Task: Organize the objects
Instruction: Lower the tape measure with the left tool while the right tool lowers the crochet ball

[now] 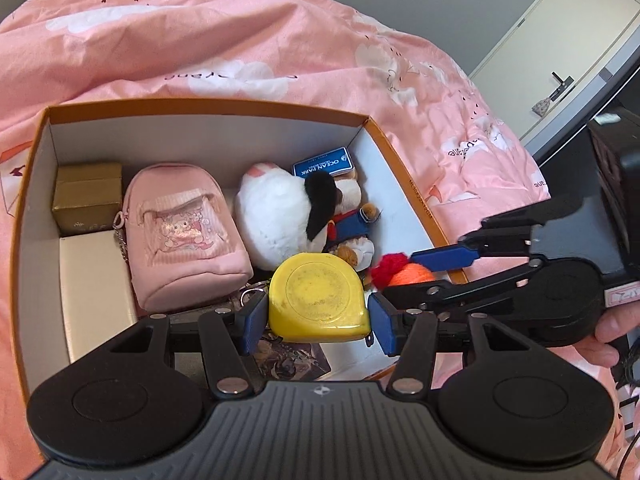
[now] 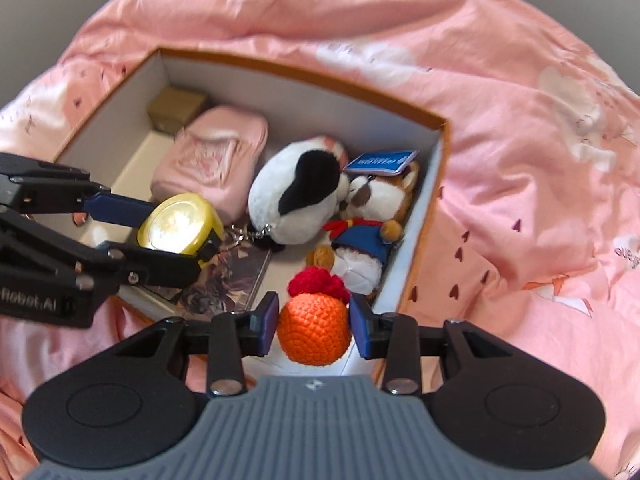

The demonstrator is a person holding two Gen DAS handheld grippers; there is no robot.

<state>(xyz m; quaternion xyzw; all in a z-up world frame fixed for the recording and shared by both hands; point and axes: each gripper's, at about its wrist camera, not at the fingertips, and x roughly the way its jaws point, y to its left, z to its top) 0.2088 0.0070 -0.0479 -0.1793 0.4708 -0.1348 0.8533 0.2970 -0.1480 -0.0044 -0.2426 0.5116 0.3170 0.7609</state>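
An open cardboard box (image 1: 404,184) (image 2: 430,204) with an orange rim and white inside lies on a pink duvet. My left gripper (image 1: 318,320) is shut on a yellow tape measure (image 1: 316,296) (image 2: 180,222), held over the box's near part. My right gripper (image 2: 314,328) is shut on an orange crocheted ball (image 2: 314,328) (image 1: 412,274) with a red tuft, held above the box's near right corner. In the left wrist view the right gripper (image 1: 404,274) comes in from the right; in the right wrist view the left gripper (image 2: 168,232) comes in from the left.
Inside the box lie a gold box (image 1: 86,198), a cream box (image 1: 94,284), a pink pouch (image 1: 184,232), a white and black plush (image 1: 280,216), a brown plush in blue (image 2: 372,220), a blue card (image 1: 324,164) and a picture card (image 2: 228,280). The pink duvet (image 1: 240,40) surrounds it.
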